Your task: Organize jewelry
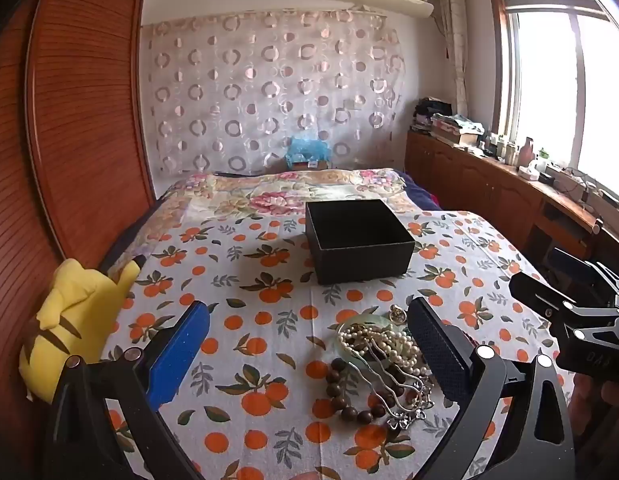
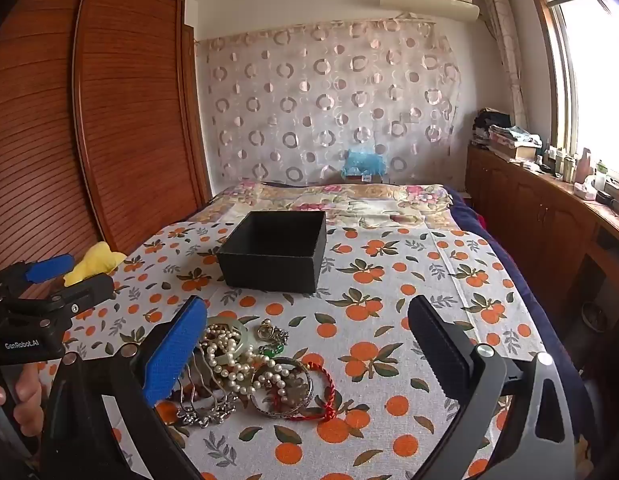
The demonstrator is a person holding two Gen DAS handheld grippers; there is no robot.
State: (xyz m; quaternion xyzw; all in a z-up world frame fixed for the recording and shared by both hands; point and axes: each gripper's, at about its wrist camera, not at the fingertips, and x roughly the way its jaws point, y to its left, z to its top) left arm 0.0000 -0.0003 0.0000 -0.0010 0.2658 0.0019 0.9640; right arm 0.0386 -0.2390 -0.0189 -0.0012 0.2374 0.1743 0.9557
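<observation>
A pile of jewelry (image 1: 383,364) lies on the orange-print cloth: a pearl necklace (image 2: 237,360), a dark wooden bead bracelet (image 1: 341,394), a silver hair comb (image 1: 393,384), a red cord bracelet (image 2: 321,392), a silver bangle (image 2: 285,390) and a pale green bangle (image 2: 239,330). An open, empty black box (image 1: 359,240) stands behind it, also in the right wrist view (image 2: 273,250). My left gripper (image 1: 309,332) is open above the cloth, its right finger beside the pile. My right gripper (image 2: 309,334) is open, its left finger over the pile's left edge.
A yellow plush toy (image 1: 73,312) lies at the cloth's left edge by the wooden wardrobe (image 1: 69,120). A floral quilt (image 2: 333,200) covers the bed behind the box. A cluttered wooden cabinet (image 2: 549,208) runs under the window on the right.
</observation>
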